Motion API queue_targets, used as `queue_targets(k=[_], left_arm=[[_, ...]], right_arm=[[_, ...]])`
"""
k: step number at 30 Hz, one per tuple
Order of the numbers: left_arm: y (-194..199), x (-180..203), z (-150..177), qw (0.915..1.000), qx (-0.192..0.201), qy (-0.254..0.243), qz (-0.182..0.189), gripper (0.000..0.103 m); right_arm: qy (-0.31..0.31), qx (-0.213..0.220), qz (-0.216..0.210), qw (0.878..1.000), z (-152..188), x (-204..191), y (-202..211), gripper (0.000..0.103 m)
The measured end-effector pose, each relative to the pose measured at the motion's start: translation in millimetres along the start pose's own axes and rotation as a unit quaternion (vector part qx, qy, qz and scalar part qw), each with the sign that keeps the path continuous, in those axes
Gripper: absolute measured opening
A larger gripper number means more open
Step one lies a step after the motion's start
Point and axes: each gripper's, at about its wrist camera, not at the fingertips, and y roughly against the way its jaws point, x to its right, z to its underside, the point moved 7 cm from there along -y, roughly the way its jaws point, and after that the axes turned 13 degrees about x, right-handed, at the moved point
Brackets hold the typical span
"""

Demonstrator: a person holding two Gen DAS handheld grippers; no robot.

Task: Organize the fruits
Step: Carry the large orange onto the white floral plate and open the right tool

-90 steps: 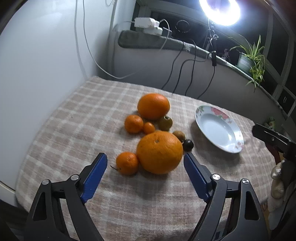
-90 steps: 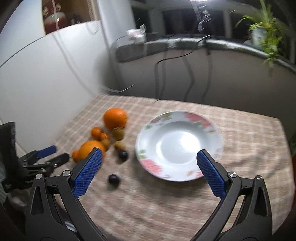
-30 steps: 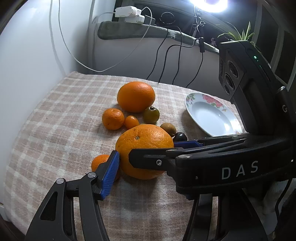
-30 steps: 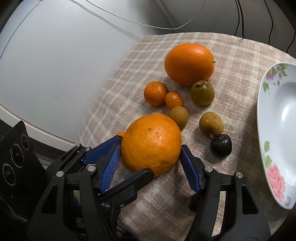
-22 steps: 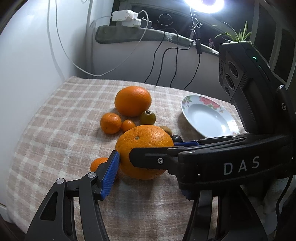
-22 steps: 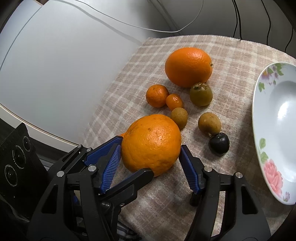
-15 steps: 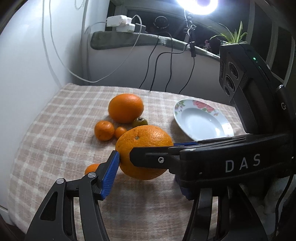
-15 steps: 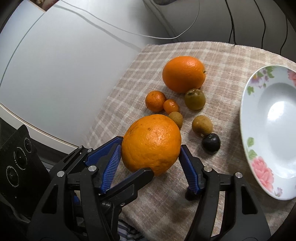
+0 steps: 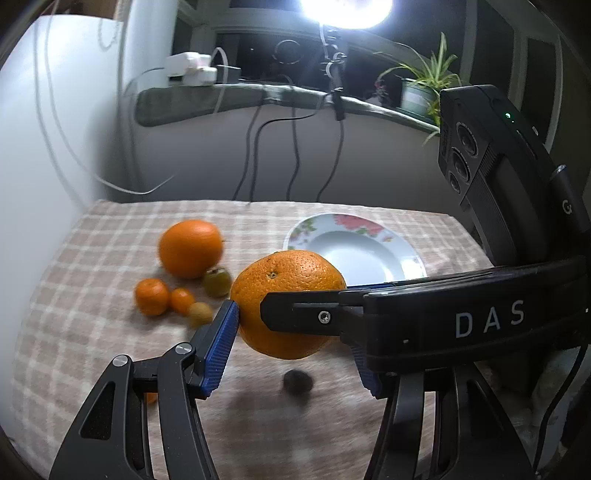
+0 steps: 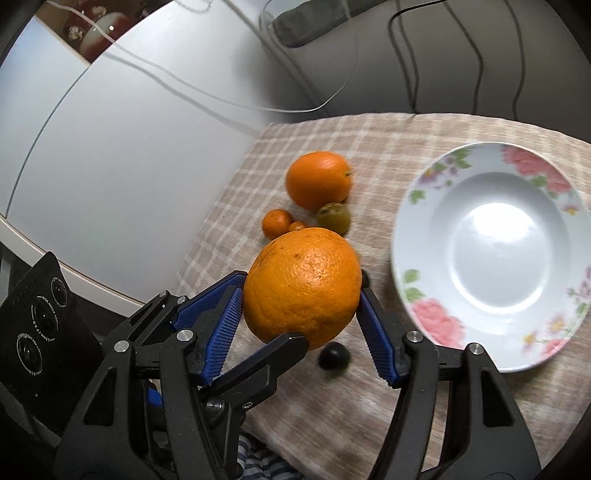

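Observation:
A big orange point(image 9: 288, 295) hangs above the checked cloth, clamped from both sides at once. My left gripper point(image 9: 295, 350) is shut on it, blue pads on its left and right flanks. My right gripper point(image 10: 301, 332) is also shut on the orange point(image 10: 303, 284), and its black body crosses the right of the left wrist view. A white flowered plate point(image 10: 498, 258) lies empty just right of the orange. On the cloth rest a second large orange point(image 9: 190, 247), a mandarin point(image 9: 151, 297), a tiny orange point(image 9: 182, 301), a greenish fruit point(image 9: 217, 282), a yellowish fruit point(image 9: 200, 314) and a dark fruit point(image 10: 334, 356).
A white wall point(image 10: 129, 129) runs along the table's left edge. Behind the table are hanging cables point(image 9: 295, 158), a ledge with a power strip point(image 9: 192, 70), a potted plant point(image 9: 421, 88) and a bright lamp point(image 9: 345, 11). Another small orange fruit point(image 9: 150, 398) peeks under my left finger.
Three seconds ago both grippers stood open. Over the last second the two grippers, shut on the big orange, have lifted it off the cloth and carried it toward the plate.

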Motion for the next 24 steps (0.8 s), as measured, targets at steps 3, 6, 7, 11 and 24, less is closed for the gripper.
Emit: queue_targets(k=[3,6,7,11,24], left_arm=[[-6,12,-2,0.9999,-0.003,-0.003,0.011,0.058],[-11,22,-2,0.9997,-0.007,-0.006,0.023,0.058],[-13,26,-2,0.9996,-0.009,-0.007,0.026,0.058],[-23,39,-2,0.9990,-0.019,-0.011,0.039,0.058],[-42,66,1,0.9975,-0.040,-0.029,0.051,0.058]], right_arm=[[-0.005,0.006,0.010,1.000,-2,9,10,0.067],[-0.007,0.013,0.020,1.000,-3,20,20,0.067],[-0.009,0.015,0.023,1.000,-3,23,23,0.066],[-0.020,0.018,0.031,0.999,-4,40,33,0.066],[-0.045,0.023,0.040,0.998,-6,72,47,0.066]])
